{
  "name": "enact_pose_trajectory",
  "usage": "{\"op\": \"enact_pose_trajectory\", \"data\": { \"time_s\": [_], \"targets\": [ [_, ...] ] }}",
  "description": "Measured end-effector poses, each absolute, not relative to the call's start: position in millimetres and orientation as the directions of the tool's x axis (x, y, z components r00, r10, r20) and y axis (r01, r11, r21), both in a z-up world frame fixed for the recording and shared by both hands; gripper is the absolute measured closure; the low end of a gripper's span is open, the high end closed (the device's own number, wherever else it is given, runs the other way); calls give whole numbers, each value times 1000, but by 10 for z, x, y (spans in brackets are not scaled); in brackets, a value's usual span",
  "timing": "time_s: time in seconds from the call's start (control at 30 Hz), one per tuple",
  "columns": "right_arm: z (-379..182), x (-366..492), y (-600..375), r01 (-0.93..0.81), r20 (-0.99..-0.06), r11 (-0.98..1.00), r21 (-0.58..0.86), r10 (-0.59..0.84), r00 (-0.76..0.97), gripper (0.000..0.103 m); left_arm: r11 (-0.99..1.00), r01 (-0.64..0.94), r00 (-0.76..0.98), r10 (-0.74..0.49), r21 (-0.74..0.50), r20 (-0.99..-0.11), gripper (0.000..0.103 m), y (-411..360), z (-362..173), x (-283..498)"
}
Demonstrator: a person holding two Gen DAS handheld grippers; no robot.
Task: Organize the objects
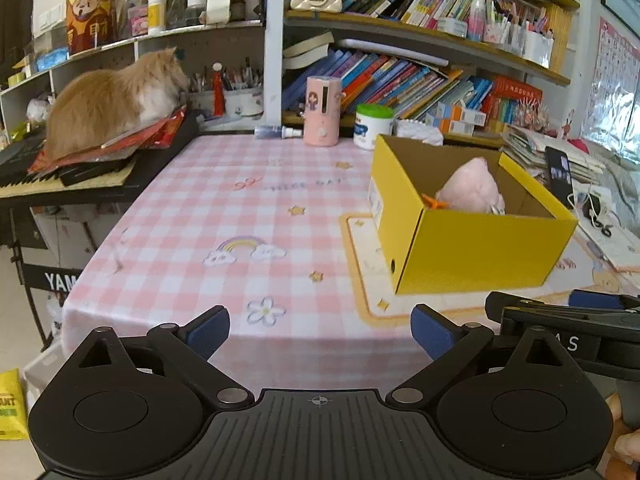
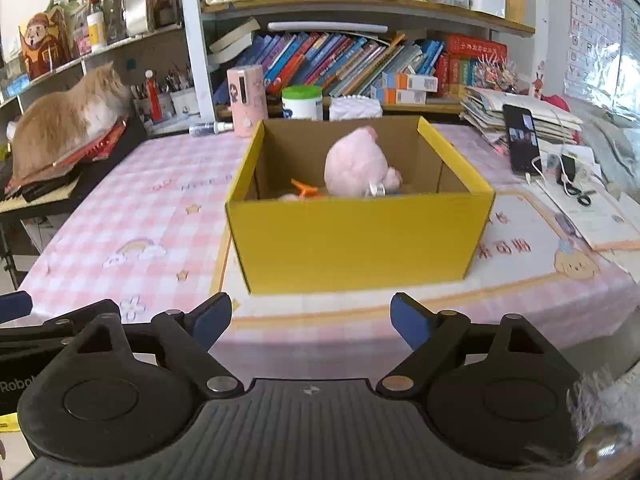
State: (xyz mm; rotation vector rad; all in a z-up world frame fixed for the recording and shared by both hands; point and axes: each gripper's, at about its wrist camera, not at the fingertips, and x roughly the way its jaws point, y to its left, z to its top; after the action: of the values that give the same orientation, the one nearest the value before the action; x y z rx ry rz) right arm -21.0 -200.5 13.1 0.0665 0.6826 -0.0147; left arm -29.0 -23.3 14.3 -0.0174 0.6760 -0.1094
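The left hand-held gripper point(image 1: 320, 332) hangs over the near edge of the surface point(image 1: 224, 216), its blue-padded jaws spread wide with nothing between them. The right hand-held gripper point(image 2: 310, 320) is likewise wide open and empty, facing the front wall of the yellow cardboard box point(image 2: 360, 240), which stands open-topped on a cream mat with an orange border point(image 2: 520, 256) laid over the pink checked cloth. Inside the box a pink plush toy point(image 2: 356, 168) sits toward the back, with an orange clip point(image 2: 304, 189) and a small silvery item point(image 2: 376, 190) lying at its base. Behind the box stand a pink cylindrical container point(image 2: 247, 100) and a white tub with a green lid point(image 2: 302, 102). At the far left an orange cat point(image 1: 112, 100) lies on red papers atop a keyboard.
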Motion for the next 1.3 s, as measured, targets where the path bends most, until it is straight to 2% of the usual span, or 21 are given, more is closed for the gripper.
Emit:
{"op": "enact_pose_trajectory", "data": {
  "time_s": [0.1,0.43,0.7,0.97,1.3],
  "targets": [
    [94,-326,-1948,60,-644,997,53,-12,765,8,995,93,769,-101,-46,-631,4,-176,125,-378],
    [-2,-597,-1810,88,-672,995,48,-33,740,5,995,91,755,-92,-35,-650,3,-60,53,-536],
    [-21,-680,-1768,97,-678,995,24,-55,733,0,999,52,740,-33,8,-672,3,-34,5,-559],
    [-47,-686,-1711,97,-689,995,-13,-79,721,0,997,58,745,-4,58,-667,3,-59,8,-589],
    [-51,-698,-1644,86,-694,996,-30,-82,715,0,998,23,738,21,57,-675,3,0,-3,-572]
  ]
}}
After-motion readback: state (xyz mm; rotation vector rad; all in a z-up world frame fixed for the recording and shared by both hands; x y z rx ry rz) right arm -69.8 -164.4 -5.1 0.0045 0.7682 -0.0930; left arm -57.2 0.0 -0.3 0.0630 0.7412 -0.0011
